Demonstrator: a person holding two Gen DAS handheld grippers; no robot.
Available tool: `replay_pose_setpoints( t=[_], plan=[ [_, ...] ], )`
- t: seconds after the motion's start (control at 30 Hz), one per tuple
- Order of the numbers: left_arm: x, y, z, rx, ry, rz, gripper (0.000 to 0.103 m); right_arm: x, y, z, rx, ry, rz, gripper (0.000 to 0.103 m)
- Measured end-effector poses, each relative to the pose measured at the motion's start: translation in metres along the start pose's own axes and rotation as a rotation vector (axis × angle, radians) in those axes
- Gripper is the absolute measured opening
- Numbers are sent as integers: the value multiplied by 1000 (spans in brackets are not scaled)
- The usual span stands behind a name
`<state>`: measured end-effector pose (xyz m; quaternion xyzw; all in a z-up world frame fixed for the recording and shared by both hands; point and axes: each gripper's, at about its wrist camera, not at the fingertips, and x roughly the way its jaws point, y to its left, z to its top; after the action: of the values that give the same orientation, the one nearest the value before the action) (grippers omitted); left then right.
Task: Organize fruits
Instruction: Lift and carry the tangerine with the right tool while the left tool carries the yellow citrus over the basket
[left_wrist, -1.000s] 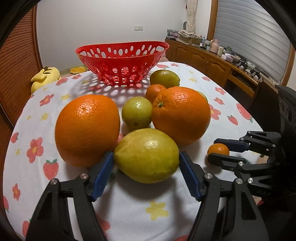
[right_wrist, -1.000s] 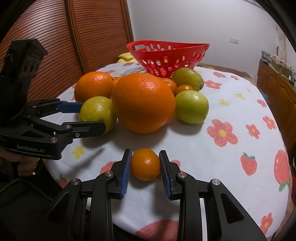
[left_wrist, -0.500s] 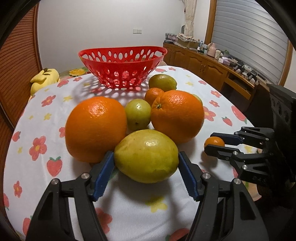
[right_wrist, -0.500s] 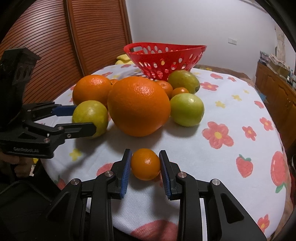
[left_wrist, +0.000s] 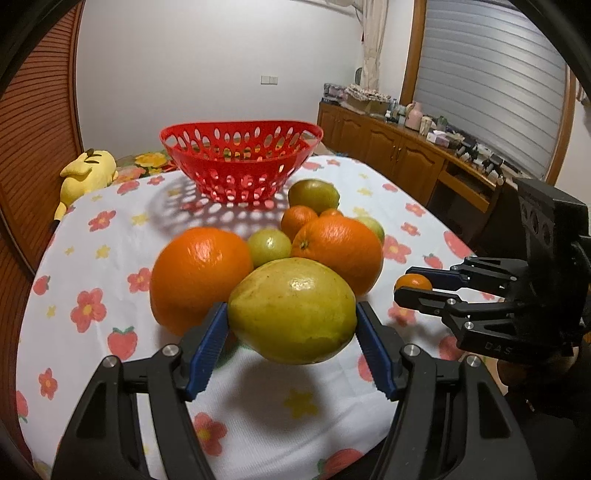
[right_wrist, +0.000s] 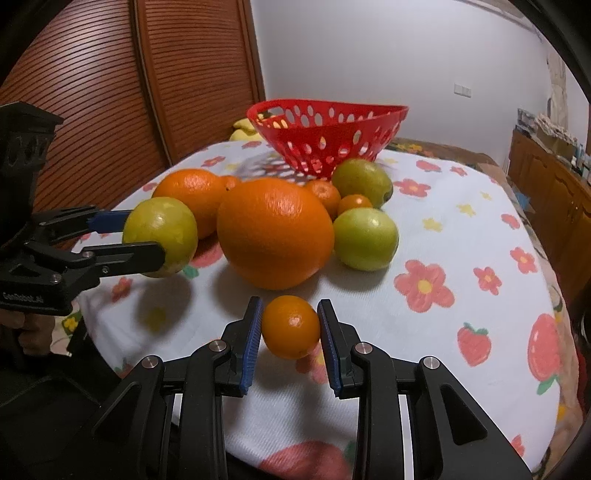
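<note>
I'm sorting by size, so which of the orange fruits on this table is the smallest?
The small orange fruit clamped in the right gripper, at the near table edge. The two big oranges dwarf it.

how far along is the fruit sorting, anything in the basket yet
Nothing looks done: the red perforated plastic basket shows no fruit through its holes. In hand: the left gripper clamps a yellow-green guava-like fruit, lifted off the floral tablecloth; the right gripper grips a small orange tangerine. Left: two big oranges, green fruits and small tangerines on the cloth.
</note>
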<state>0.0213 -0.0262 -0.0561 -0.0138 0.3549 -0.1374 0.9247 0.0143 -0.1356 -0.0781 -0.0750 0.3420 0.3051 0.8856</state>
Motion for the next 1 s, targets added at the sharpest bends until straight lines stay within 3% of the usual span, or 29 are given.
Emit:
replay_pose_setpoints(
  t=[0.6,1.0],
  plan=[
    [-19,9,38,3,-108,20,68,-23,-4,44,-47,-105,-19,29],
    [-3,38,73,-20,-125,35,68,-27,-8,78,-90,-154,-51,29]
  ],
)
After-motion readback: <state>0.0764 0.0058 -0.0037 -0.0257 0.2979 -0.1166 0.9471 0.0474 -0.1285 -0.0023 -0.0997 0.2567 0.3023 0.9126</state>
